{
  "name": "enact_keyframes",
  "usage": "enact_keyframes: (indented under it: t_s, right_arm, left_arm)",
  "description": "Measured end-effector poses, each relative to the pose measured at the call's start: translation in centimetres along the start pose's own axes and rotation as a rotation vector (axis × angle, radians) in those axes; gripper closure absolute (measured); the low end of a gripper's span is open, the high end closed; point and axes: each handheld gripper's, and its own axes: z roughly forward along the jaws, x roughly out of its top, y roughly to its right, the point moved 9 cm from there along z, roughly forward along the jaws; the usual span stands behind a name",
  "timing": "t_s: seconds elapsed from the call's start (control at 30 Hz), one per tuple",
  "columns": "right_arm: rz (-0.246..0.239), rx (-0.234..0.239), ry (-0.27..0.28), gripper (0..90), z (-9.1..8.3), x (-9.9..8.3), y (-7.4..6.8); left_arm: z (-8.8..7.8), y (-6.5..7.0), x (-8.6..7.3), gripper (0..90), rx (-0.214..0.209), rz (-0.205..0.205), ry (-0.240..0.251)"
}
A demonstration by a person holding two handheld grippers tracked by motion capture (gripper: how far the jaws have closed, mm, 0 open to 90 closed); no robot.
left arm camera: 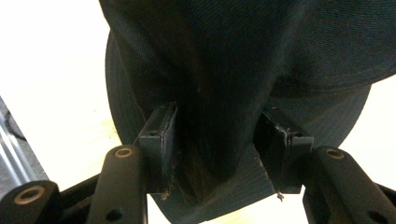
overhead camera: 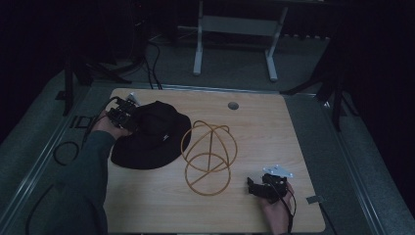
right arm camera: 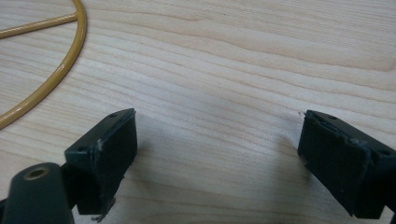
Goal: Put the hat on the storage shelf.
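Wooden table (overhead camera: 274, 132) (dark room)

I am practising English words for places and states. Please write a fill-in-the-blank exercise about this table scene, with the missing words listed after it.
1. The left claw has a fold of the black ____ between its pads.
2. The wire frame on the table has a ____ colour.
3. The right claw is ____, with bare wood between its pads.
4. The wire frame stands between the hat and the ____ claw.

Missing words: hat; yellow; open; right

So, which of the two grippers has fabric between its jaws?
The left gripper: a fold of the black hat sits between its jaws; the right gripper holds nothing.
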Motion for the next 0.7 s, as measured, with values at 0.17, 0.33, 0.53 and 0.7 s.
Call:
enact_keyframes:
  t_s: [0.17,0.33,0.53,0.7]
  right_arm:
    - [-0.001,0.001,0.000,11.7,0.0,0.0,0.0]
    - [-0.003,0.002,0.000,11.7,0.0,0.0,0.0]
    - [-0.004,0.002,0.001,11.7,0.0,0.0,0.0]
    - [-0.004,0.002,0.000,11.7,0.0,0.0,0.0]
  left_arm:
    - [0.9,0.1,0.0,51.6,0.013,0.011,-0.035]
    - [1.2,-0.1,0.1,57.3,0.012,0.012,-0.049]
    - [1.4,-0.4,-0.1,67.0,-0.002,0.000,-0.061]
    - [1.5,-0.2,-0.2,79.6,-0.015,0.013,-0.082]
